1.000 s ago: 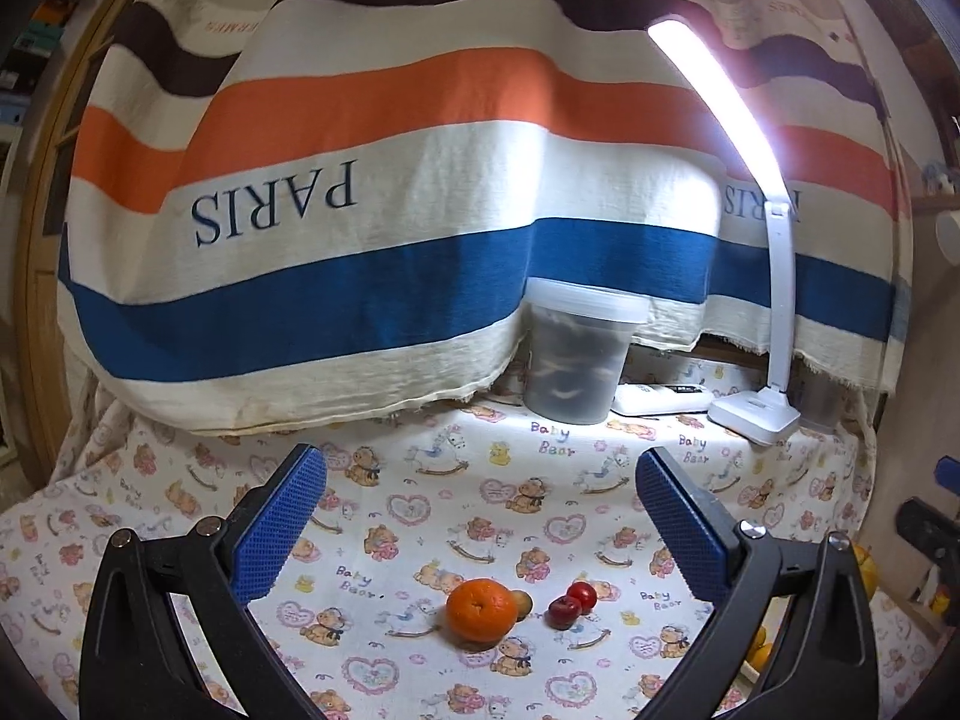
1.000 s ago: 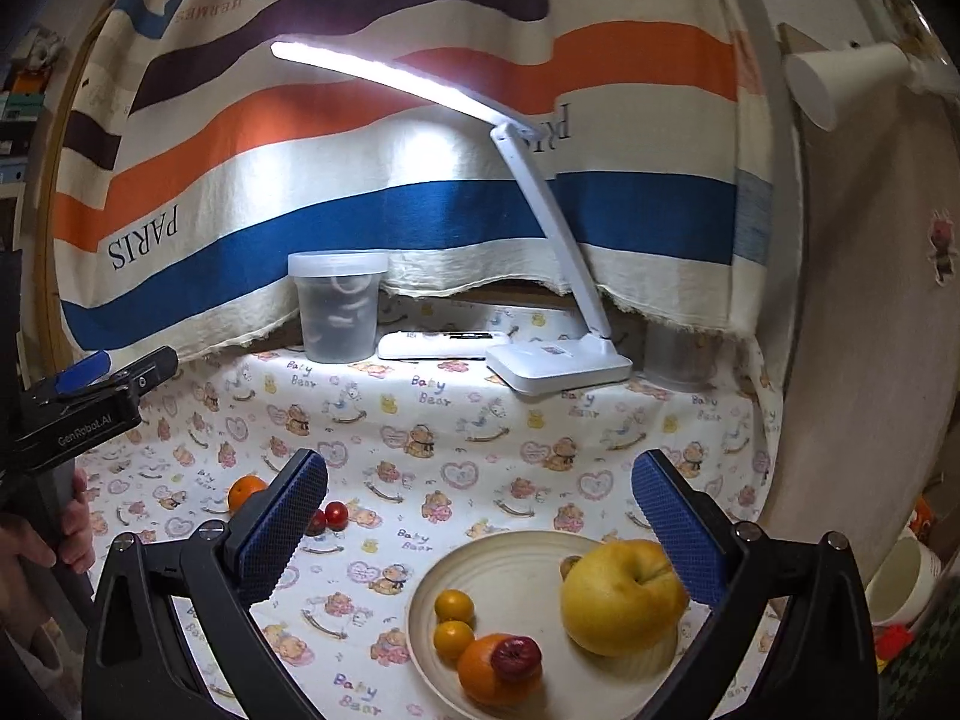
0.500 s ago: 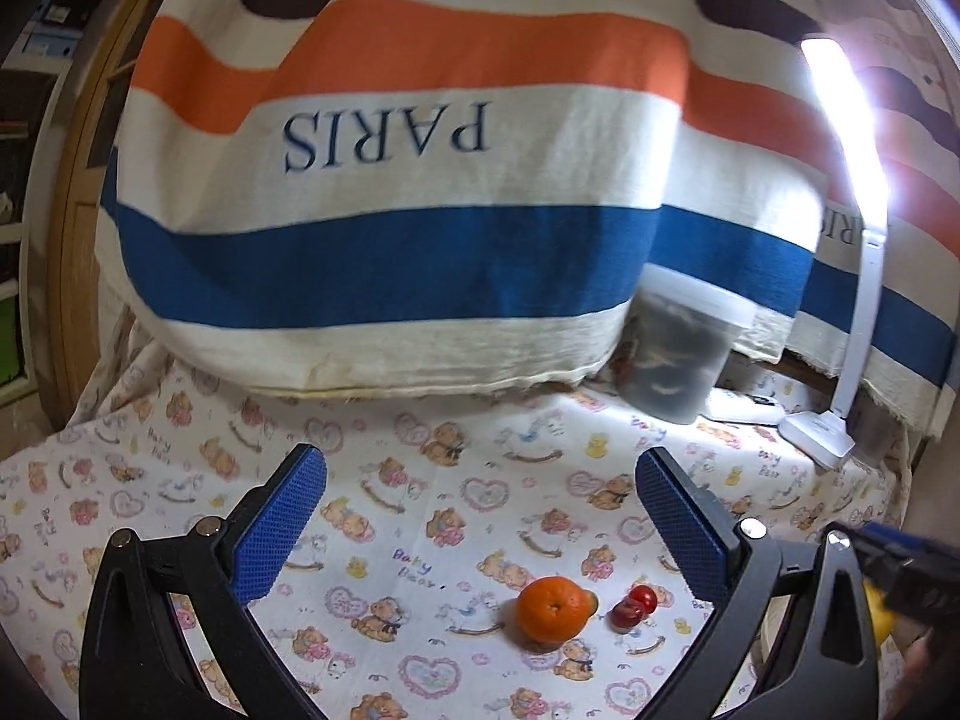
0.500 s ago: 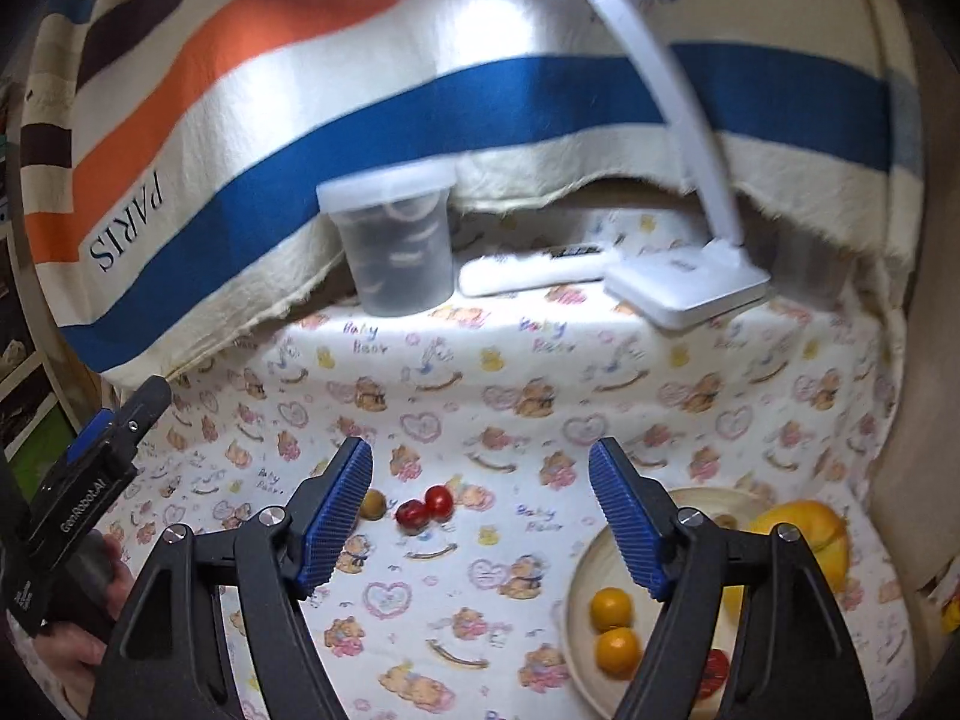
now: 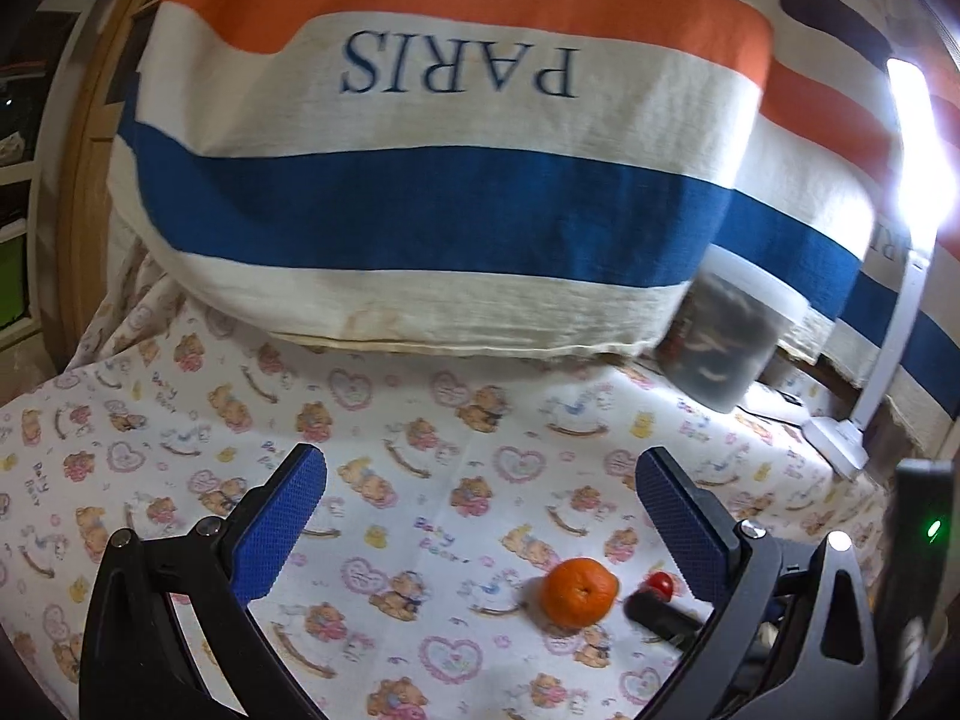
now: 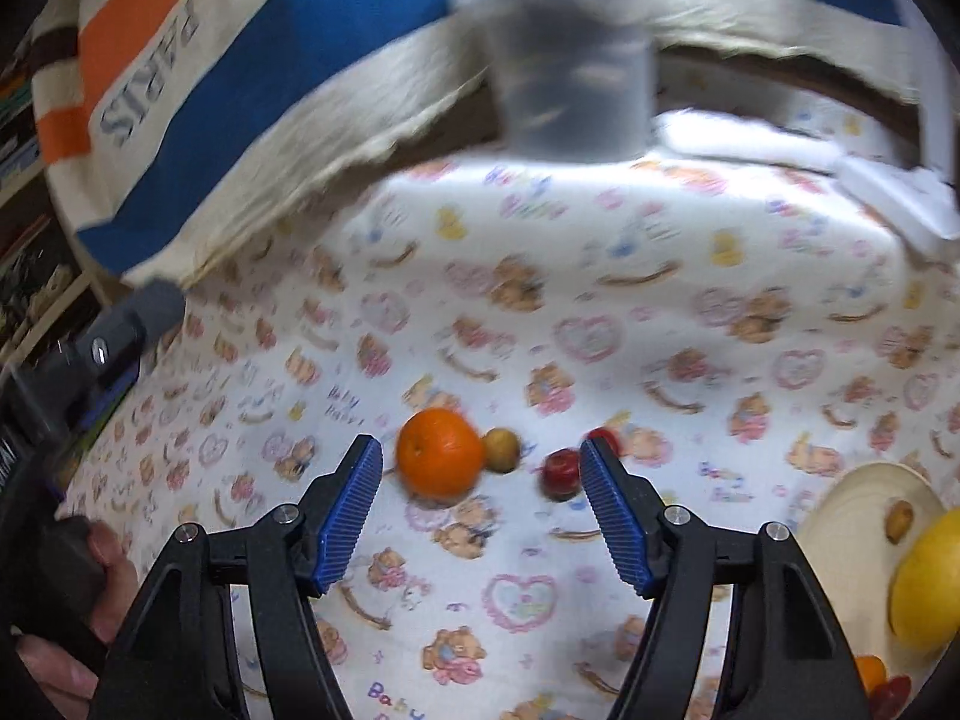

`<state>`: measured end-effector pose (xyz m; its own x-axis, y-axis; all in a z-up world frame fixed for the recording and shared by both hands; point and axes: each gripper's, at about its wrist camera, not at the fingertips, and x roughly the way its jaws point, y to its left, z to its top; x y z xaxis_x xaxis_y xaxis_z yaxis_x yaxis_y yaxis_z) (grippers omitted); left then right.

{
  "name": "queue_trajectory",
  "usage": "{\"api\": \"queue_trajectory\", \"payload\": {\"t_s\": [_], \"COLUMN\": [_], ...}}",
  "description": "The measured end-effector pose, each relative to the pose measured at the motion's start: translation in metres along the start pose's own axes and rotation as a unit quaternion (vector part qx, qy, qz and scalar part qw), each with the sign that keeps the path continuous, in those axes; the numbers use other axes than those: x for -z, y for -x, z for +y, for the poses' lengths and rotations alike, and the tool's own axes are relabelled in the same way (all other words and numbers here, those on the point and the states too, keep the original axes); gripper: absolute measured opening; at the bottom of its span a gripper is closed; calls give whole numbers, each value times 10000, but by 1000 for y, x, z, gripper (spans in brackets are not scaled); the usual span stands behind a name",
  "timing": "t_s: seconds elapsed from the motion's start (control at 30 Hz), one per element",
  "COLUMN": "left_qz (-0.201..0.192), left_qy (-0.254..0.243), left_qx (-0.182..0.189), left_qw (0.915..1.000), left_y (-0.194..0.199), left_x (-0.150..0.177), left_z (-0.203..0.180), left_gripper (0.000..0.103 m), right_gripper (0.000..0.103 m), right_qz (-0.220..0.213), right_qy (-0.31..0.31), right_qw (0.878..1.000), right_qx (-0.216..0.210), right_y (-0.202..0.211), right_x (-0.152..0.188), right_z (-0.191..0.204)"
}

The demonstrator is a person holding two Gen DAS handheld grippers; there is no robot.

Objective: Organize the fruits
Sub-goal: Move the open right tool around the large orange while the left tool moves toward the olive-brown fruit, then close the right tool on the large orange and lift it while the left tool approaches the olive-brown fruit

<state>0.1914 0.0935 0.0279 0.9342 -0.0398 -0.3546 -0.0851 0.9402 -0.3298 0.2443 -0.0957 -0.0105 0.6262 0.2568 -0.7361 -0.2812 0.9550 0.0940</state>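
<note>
An orange lies on the teddy-bear cloth with a small yellow-brown fruit touching its right side and two small red fruits just right of that. My right gripper is open and empty, low over the cloth, its jaws straddling this group. The cream plate at the right edge holds a big yellow fruit and smaller fruits. My left gripper is open and empty, up and to the left of the orange. A red fruit shows beside it.
A lidded grey plastic tub stands at the back under the striped PARIS towel. A white desk lamp stands at the back right. The left gripper's body and the hand holding it fill the left edge of the right wrist view.
My right gripper has dropped forward and left towards the loose fruits and narrowed slightly; the orange now lies between its jaws. My left gripper has swung further left and stayed open.
</note>
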Motion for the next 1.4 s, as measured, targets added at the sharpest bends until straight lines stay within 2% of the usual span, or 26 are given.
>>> {"api": "queue_trajectory", "payload": {"t_s": [0.2, 0.43, 0.53, 0.6, 0.73, 0.8, 0.87, 1.07, 1.27, 1.33, 1.4], "left_qz": [68, 137, 134, 128, 145, 176, 190, 158, 44, 69, 114], "left_qy": [260, 356, 302, 292, 303, 275, 258, 185, -54, -199, -368], "left_qx": [-207, -300, -373, -379, -324, -326, -321, -266, -275, -243, -210], "left_qw": [9994, 9988, 9988, 9988, 9989, 9989, 9990, 9994, 9996, 9995, 9990], "left_y": [-6, -10, -12, -11, -12, -14, -14, -12, -7, -8, -10], "left_x": [-1, 2, 2, 2, 3, 4, 5, 4, 3, 4, 6], "left_z": [19, 25, 24, 24, 24, 23, 22, 19, 12, 7, 0], "left_gripper": [103, 103, 103, 103, 103, 103, 103, 102, 102, 102, 102], "right_gripper": [71, 71, 67, 61, 59, 52, 50, 49, 48, 48, 48], "right_qz": [172, 258, 264, 328, 306, 309, 260, 134, -256, -452, -661], "right_qy": [416, 345, 383, 387, 343, 342, 364, 208, 4, -122, -149], "right_qw": [9982, 9973, 9966, 9964, 9952, 9947, 9945, 9972, 9978, 9967, 9936], "right_qx": [407, 599, 682, 681, 865, 919, 946, 700, 607, 663, 903], "right_y": [-26, -44, -52, -59, -65, -67, -67, -54, -16, -3, 8], "right_x": [-1, 2, 2, 3, 3, 4, 4, 8, 10, 11, 12], "right_z": [26, 33, 38, 41, 42, 43, 43, 31, 9, 1, -2]}}
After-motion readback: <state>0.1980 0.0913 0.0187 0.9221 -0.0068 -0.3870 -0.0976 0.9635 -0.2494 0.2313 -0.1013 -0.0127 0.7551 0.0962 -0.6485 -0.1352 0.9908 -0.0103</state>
